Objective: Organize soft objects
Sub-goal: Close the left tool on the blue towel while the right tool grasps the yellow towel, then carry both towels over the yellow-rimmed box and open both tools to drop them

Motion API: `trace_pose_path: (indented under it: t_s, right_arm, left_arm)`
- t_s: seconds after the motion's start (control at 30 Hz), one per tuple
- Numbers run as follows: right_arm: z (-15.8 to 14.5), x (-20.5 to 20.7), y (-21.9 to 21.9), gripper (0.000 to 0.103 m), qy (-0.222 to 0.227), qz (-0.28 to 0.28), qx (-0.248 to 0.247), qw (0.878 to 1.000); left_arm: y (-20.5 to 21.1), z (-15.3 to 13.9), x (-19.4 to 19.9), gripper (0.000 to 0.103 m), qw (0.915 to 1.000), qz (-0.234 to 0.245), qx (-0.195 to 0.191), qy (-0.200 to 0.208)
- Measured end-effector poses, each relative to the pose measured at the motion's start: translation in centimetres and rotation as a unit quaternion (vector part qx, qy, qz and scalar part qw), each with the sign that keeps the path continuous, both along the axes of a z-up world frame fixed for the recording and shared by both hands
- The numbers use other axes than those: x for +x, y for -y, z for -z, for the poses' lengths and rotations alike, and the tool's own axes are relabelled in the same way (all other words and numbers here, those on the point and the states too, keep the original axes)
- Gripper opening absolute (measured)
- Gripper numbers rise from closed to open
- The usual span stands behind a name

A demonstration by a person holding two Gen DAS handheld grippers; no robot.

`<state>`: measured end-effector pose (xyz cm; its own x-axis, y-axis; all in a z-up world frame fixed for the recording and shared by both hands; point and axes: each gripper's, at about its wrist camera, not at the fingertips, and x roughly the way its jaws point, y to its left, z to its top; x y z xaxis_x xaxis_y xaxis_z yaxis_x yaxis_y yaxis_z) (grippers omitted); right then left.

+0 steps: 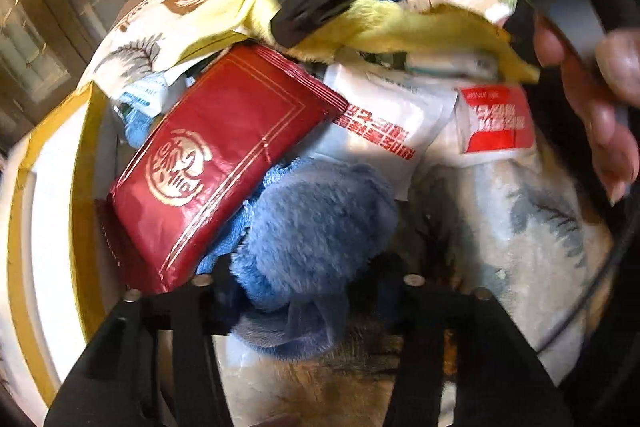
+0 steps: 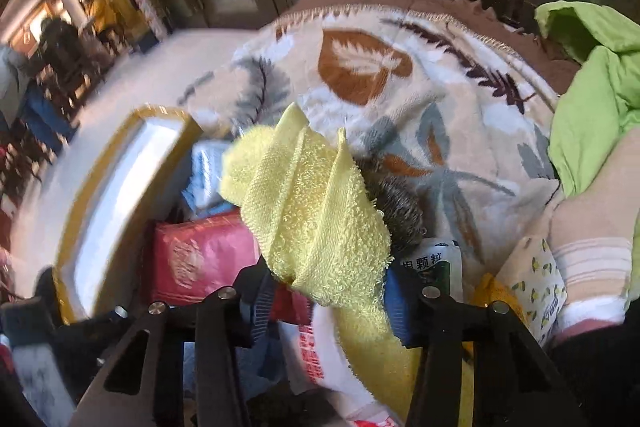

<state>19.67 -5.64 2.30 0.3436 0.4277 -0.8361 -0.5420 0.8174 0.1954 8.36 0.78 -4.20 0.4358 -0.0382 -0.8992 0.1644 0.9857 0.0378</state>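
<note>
Yellow-taped white box (image 1: pixel 86 163) is my landmark; its rim shows at the left of both wrist views. Contents near that rim: red foil packet (image 1: pixel 216 163) with a gold emblem, leaning tilted against the inner wall, and a light blue-and-white packet (image 1: pixel 146 95) behind it. I can't tell whether everything else in the pile is inside the box or just beside it on the leaf-print blanket (image 2: pixel 360 67).

Away from the box rim, past the red packet: white sachet with red print (image 1: pixel 384 123), then a red-and-white packet (image 1: pixel 496 119) further out.

My left gripper (image 1: pixel 304 291) has its fingers pressed into the blue plush toy (image 1: pixel 316 227), which bulges between them; it sits just beside the red packet and touches its lower edge. A blue cloth (image 1: pixel 224 247) shows under the toy.

My right gripper (image 2: pixel 328 291) is pinching the yellow towel (image 2: pixel 316 211), which stands up bunched above the fingertips, over the red packet (image 2: pixel 200 259) and next to the box (image 2: pixel 120 187). In the left view the right gripper body crosses the top of the pile and blocks what's behind it; the yellow towel (image 1: pixel 400 27) drapes from it.

Other clutter, far side from the box: lime green fabric (image 2: pixel 592 83), a striped sock (image 2: pixel 592 267), a lemon-print packet (image 2: pixel 536 287), a green-and-white sachet (image 2: pixel 440 267). Something dark and bristly (image 2: pixel 396 203) is behind the towel; can't identify it.

A hand (image 1: pixel 592 99) grips the right tool's handle.
</note>
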Motion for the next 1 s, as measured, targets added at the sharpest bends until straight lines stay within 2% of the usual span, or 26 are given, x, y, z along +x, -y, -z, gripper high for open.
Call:
trace_pose_path:
  t_s: [0.27,0.47,0.63,0.77,0.87,1.0]
  right_arm:
    - [-5.2,-1.6,3.3,0.048,0.007,0.038,0.084,0.996]
    - [-8.1,-3.2,3.5,0.048,0.022,0.036,0.115,0.993]
    - [-9.7,-4.1,1.5,0.048,0.024,0.017,0.141,0.99]
    - [-10.4,-4.5,-1.3,0.048,0.018,-0.006,0.154,0.988]
    - [-10.7,-4.6,-3.7,0.048,-0.002,-0.025,0.176,0.984]
    - [-10.6,-4.7,-7.4,0.048,-0.062,-0.052,0.224,0.971]
  left_arm:
    - [-2.1,-2.8,-1.4,0.04,0.9981,-0.023,-0.057,0.005]
    - [-4.6,-6.3,-2.7,0.04,0.9942,-0.034,-0.099,0.025]
    - [-6.6,-9.0,-3.8,0.04,0.9913,-0.054,-0.108,0.052]
    - [-9.8,-12.0,-4.3,0.04,0.9871,-0.078,-0.105,0.092]
    - [-12.6,-13.3,-4.0,0.04,0.9839,-0.103,-0.098,0.108]
    - [-16.5,-13.4,-3.9,0.04,0.9789,-0.146,-0.08,0.119]
